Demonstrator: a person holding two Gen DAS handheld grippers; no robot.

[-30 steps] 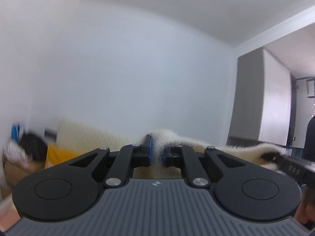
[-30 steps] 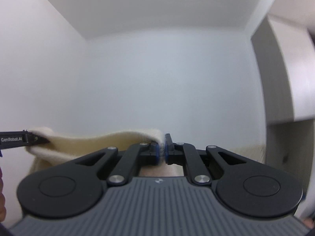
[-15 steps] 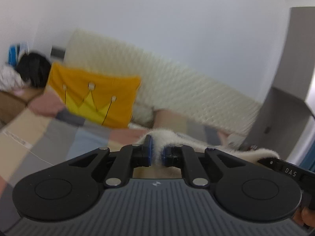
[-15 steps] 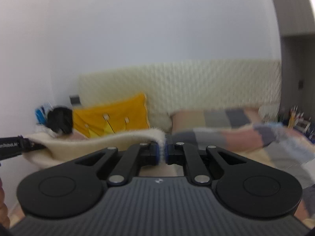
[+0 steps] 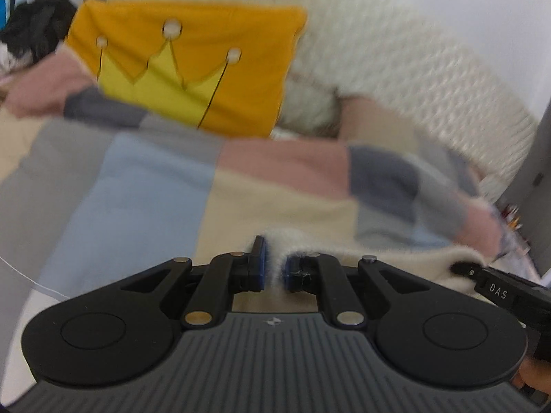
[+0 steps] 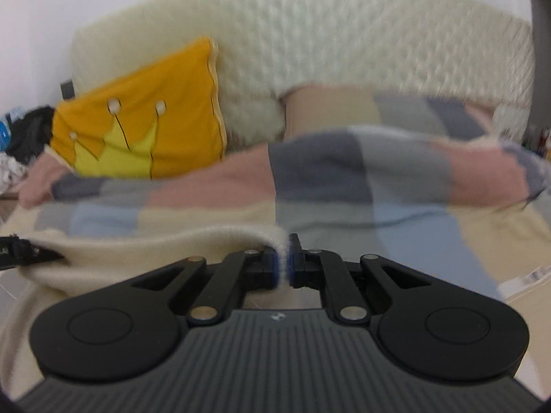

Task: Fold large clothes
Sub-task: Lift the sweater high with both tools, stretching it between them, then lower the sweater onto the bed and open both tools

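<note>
While the patchwork bedspread (image 6: 344, 186) lies bare below me, I judge the folding barely begun: the cream fleece garment (image 6: 144, 251) hangs stretched between my two tongs above the bed, not yet laid flat, with every fold left to make. Behind stands a quilted cream headboard (image 6: 344, 34) against a white wall (image 5: 465, 7), an orange crown cushion (image 5: 193, 69) leaning on it. My left gripper (image 5: 273, 268) is clenched on one fuzzy edge of the garment, my right gripper (image 6: 283, 265) clamped on the other.
</note>
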